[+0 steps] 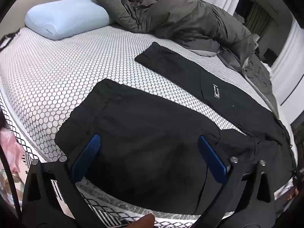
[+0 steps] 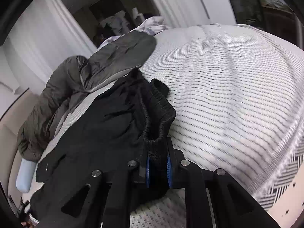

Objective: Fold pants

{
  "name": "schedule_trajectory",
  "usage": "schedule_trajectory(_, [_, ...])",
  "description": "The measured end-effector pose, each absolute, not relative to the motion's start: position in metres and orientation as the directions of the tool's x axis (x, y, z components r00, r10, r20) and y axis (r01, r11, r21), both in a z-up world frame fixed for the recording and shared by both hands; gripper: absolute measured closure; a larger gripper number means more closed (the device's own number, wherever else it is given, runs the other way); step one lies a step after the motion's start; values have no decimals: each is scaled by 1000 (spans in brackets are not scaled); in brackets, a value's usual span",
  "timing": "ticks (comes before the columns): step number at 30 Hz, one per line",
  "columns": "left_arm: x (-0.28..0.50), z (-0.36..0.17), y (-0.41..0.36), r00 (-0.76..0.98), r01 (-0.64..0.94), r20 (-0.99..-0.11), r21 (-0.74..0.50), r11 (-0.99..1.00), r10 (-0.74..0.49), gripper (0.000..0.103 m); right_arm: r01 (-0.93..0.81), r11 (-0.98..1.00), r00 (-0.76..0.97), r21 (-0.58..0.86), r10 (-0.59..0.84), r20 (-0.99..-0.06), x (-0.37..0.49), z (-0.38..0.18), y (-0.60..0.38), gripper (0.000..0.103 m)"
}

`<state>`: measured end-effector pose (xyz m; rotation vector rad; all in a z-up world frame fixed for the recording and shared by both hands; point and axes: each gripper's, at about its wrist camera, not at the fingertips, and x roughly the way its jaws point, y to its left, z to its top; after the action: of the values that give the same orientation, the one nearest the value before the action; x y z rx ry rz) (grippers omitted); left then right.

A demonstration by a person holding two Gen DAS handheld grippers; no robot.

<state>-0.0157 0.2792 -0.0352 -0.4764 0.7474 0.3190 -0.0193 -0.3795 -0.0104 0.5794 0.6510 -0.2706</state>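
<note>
Black pants point(image 1: 148, 133) lie spread on the honeycomb-patterned mattress point(image 1: 57, 72), both legs stretched away from me, the far leg point(image 1: 171, 60) carrying a small white logo. My left gripper point(image 1: 149, 142) is open, its blue fingers point(image 1: 87, 155) apart over the near leg, holding nothing. In the right wrist view my right gripper point(image 2: 158, 163) is shut on the pants' ribbed elastic waistband point(image 2: 159, 110), with the bunched black fabric point(image 2: 98, 136) trailing to the left.
A grey duvet point(image 1: 180, 17) is heaped along the far side of the bed, next to a light blue pillow point(image 1: 66, 17). White curtains point(image 1: 288, 62) hang at the right. The mattress edge point(image 1: 114, 214) runs just below my left gripper.
</note>
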Motion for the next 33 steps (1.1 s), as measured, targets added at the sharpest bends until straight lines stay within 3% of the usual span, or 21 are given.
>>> schedule_trajectory(3, [-19, -37, 283, 692, -422, -716, -299, 856, 91, 1, 459, 792, 708, 403, -51, -705, -29, -31, -389, 87])
schedule_trajectory(5, [-23, -31, 282, 698, -415, -708, -279, 866, 106, 1, 450, 793, 725, 411, -56, -686, -32, -25, -388, 79])
schedule_trajectory(7, [-26, -21, 283, 706, -413, -696, -251, 876, 134, 1, 450, 792, 754, 412, -90, -650, -41, -13, -386, 52])
schedule_trajectory(8, [-29, -14, 285, 715, -412, -683, -235, 880, 152, 1, 454, 783, 767, 425, -101, -633, -47, -10, -387, 47])
schedule_trajectory(11, [-24, 1, 300, 706, -436, -673, -168, 884, 220, 1, 458, 753, 783, 473, -89, -616, -54, -6, -392, 47])
schedule_trajectory(14, [6, -1, 325, 644, -446, -729, -114, 888, 230, 4, 467, 741, 778, 483, -85, -622, -55, -9, -396, 47])
schedule_trajectory(16, [32, -16, 341, 572, -424, -805, -125, 897, 158, 24, 466, 743, 774, 480, -80, -628, -52, -8, -394, 47])
schedule_trajectory(18, [56, -41, 351, 459, -404, -886, -136, 905, 72, 38, 464, 752, 771, 468, -83, -631, -44, -7, -390, 47])
schedule_trajectory(21, [64, -48, 351, 465, -402, -877, -88, 911, 121, 66, 463, 760, 772, 456, -93, -629, -40, -6, -388, 47])
schedule_trajectory(22, [64, -42, 347, 491, -392, -861, -84, 916, 132, 69, 464, 760, 771, 455, -94, -630, -34, -6, -385, 47])
schedule_trajectory(26, [58, -7, 331, 623, -365, -752, -33, 930, 217, 72, 472, 761, 762, 446, -98, -640, -26, -8, -385, 47])
schedule_trajectory(29, [63, 19, 332, 678, -362, -705, -77, 929, 206, 71, 476, 766, 752, 433, -99, -651, -23, -12, -384, 47])
schedule_trajectory(33, [93, -1, 351, 572, -426, -796, -81, 901, 199, 63, 486, 759, 748, 434, -104, -655, -25, -14, -389, 47])
